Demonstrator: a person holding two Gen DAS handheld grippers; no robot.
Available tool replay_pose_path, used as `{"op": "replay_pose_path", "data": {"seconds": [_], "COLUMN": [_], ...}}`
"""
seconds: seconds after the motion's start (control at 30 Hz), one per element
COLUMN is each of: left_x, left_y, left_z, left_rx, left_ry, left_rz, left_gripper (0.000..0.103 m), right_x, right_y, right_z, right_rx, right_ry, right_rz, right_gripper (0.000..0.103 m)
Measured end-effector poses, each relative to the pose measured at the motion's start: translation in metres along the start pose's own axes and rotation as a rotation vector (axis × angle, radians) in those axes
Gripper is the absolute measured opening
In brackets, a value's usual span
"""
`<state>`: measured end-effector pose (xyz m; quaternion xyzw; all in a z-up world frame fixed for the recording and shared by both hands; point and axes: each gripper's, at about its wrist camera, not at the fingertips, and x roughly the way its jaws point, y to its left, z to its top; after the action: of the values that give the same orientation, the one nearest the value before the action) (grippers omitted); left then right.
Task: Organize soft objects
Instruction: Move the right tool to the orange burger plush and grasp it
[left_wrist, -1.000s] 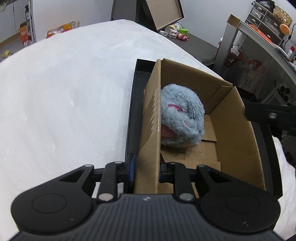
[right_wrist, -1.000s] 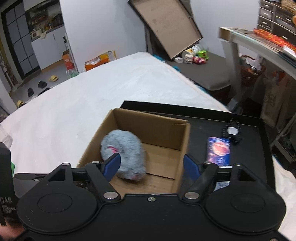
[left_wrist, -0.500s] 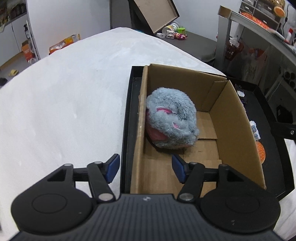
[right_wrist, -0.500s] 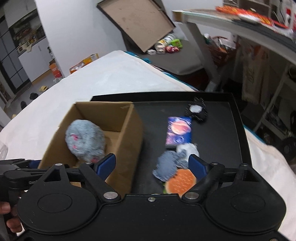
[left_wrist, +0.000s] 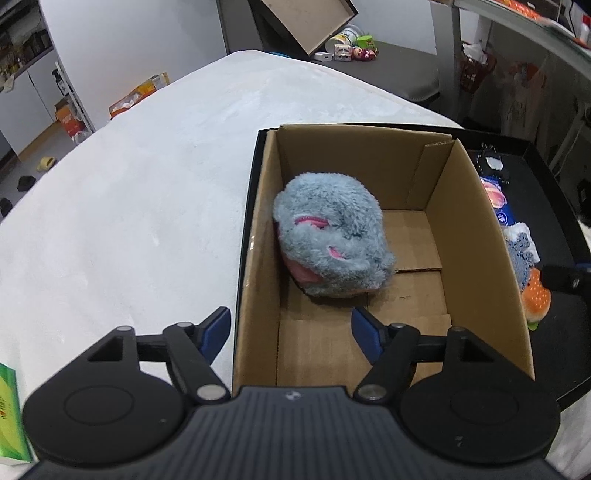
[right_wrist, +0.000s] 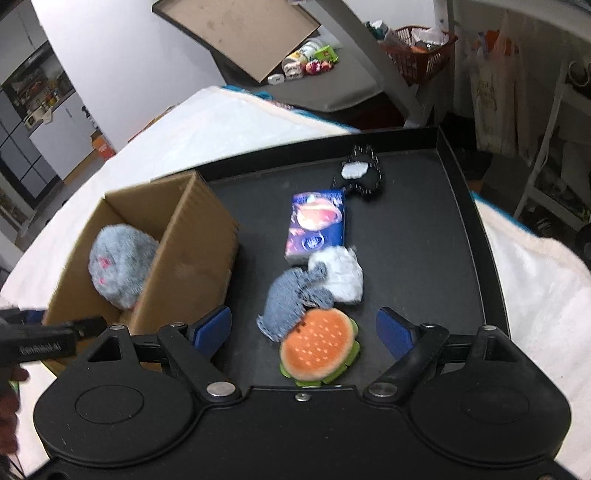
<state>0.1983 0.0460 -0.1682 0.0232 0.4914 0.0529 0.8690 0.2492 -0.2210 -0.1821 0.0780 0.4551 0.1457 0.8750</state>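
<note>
A grey plush with pink marks (left_wrist: 328, 240) lies inside the open cardboard box (left_wrist: 476, 258) on the black tray (left_wrist: 535, 206). My left gripper (left_wrist: 291, 326) hovers at the box's near end. Its jaws are opening and straddle the box's left wall without touching it. In the right wrist view, my right gripper (right_wrist: 303, 326) stands open just over a burger plush (right_wrist: 317, 347) on the tray (right_wrist: 424, 240). A grey knit piece (right_wrist: 291, 299) and a white soft piece (right_wrist: 340, 277) lie behind the burger. The box (right_wrist: 195, 251) stands to the left.
A blue packet (right_wrist: 317, 221) and a black paw-shaped item (right_wrist: 360, 173) lie farther back on the tray. The tray rests on a white bedcover (left_wrist: 129, 184). A green carton (left_wrist: 9, 406) shows at the lower left. A desk and shelves stand to the right.
My left gripper let go of the box's left wall, spread its jaws and drew back. My right gripper swung right from over the box and sank toward the soft things on the tray.
</note>
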Motion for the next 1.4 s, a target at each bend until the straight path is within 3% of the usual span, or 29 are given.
{"op": "replay_pose_path", "data": {"seconds": [0.17,0.6,0.63,0.73,0.8,1.0,1.4], "left_x": [-0.001,0.000,0.000,0.001,0.002,-0.002,-0.018], "left_y": [-0.012,-0.034,-0.035,-0.037,-0.039,-0.039,-0.022], "left_z": [0.005,0.011,0.012,0.013,0.013,0.012,-0.003], "left_rx": [0.026,0.079,0.083,0.090,0.090,0.080,0.050], "left_ry": [0.012,0.062,0.064,0.073,0.078,0.080,0.082], "left_rz": [0.036,0.151,0.158,0.173,0.180,0.178,0.146], "left_gripper": [0.071,0.071,0.071,0.071,0.071,0.071,0.071], "right_x": [0.014,0.040,0.040,0.039,0.036,0.031,0.003], "right_y": [-0.015,-0.015,-0.018,-0.017,-0.015,-0.027,-0.020], "right_z": [-0.011,-0.030,-0.031,-0.031,-0.032,-0.028,-0.016], "right_rx": [0.008,-0.176,-0.167,-0.204,-0.240,-0.181,-0.169], "right_ry": [0.039,0.055,0.041,0.023,0.023,0.044,-0.011], "right_rz": [0.038,0.051,0.055,0.038,0.009,0.013,0.008], "right_gripper": [0.085,0.084,0.079,0.050,0.048,0.046,0.046]}}
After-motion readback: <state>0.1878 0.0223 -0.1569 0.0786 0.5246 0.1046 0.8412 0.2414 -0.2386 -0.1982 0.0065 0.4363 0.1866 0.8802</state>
